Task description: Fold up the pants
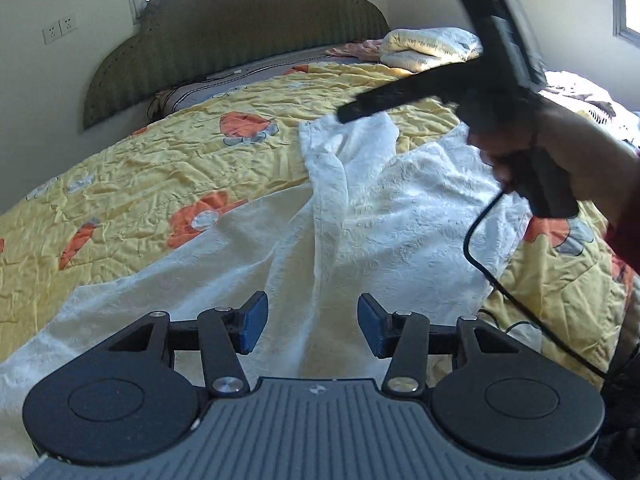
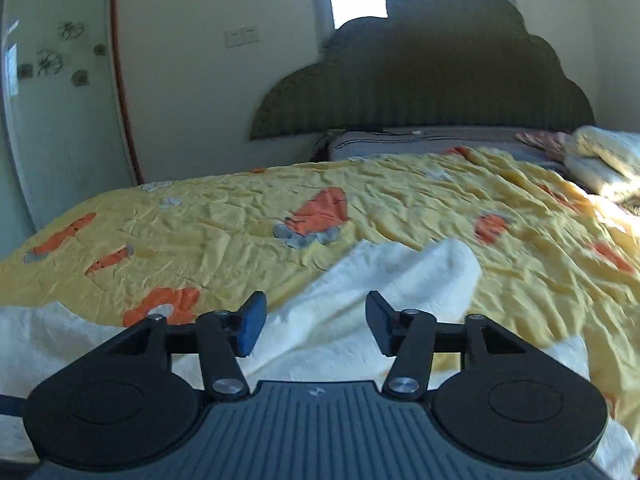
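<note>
bed with crumpled yellow quilt, orange flower print (image 1: 132, 168): carries the garment. white textured fabric pants (image 1: 400, 208): spread on the quilt, rumpled, one ridge running down the middle; folding seems at the start, no neat fold visible. left tool (image 1: 313, 323): released, empty, just above the near cloth. right tool (image 2: 316, 322): released, empty, over the far edge. next: pinch an edge each.

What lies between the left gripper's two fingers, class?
In the left wrist view, the white pants on the yellow quilt show in the gap of the open left gripper; nothing is gripped.
</note>
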Demonstrator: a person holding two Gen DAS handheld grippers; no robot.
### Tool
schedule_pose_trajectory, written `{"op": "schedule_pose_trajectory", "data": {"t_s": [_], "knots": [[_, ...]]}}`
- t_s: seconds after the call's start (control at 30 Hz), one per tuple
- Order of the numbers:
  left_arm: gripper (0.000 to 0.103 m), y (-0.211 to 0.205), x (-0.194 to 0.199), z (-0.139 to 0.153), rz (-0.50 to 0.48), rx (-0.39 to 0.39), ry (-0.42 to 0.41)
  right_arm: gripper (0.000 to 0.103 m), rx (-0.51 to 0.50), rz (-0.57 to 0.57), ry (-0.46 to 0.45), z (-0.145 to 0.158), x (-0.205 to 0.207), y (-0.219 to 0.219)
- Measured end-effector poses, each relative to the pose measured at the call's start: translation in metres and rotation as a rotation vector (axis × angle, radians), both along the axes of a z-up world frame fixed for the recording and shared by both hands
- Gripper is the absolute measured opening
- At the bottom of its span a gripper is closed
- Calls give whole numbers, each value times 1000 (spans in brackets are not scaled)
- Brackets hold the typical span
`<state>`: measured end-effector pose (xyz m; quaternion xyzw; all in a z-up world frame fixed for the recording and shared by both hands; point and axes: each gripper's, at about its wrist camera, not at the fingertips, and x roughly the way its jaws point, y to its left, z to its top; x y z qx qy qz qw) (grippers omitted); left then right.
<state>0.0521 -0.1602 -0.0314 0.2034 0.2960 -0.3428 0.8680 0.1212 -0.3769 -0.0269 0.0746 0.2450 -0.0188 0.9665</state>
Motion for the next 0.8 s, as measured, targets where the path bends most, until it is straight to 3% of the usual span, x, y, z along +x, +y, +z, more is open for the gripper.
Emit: {"op": "schedule_pose_trajectory", "data": {"t_s": [0.2, 0.33, 0.37, 0.4, 0.47, 0.67, 0.8], "knots": [[31, -9, 10, -21, 33, 29, 1, 64, -117, -21, 191, -31, 121, 14], [20, -12, 10, -23, 42, 12, -22, 63, -107, -93, 311, -57, 163, -7], [18, -13, 9, -23, 41, 4, -26, 57, -81, -87, 313, -60, 166, -12], [16, -13, 10, -23, 42, -3, -26, 37, -64, -89, 303, -61, 165, -16], [11, -14, 11, -23, 48, -20, -16, 17, -32, -108, 266, -55, 155, -24], [11, -14, 17, -26, 70, -53, 43, 9, 170, -178, 132, -37, 99, -68], [11, -19, 16, -26, 65, -40, 24, 9, 298, -243, 65, -30, 44, -106]]}}
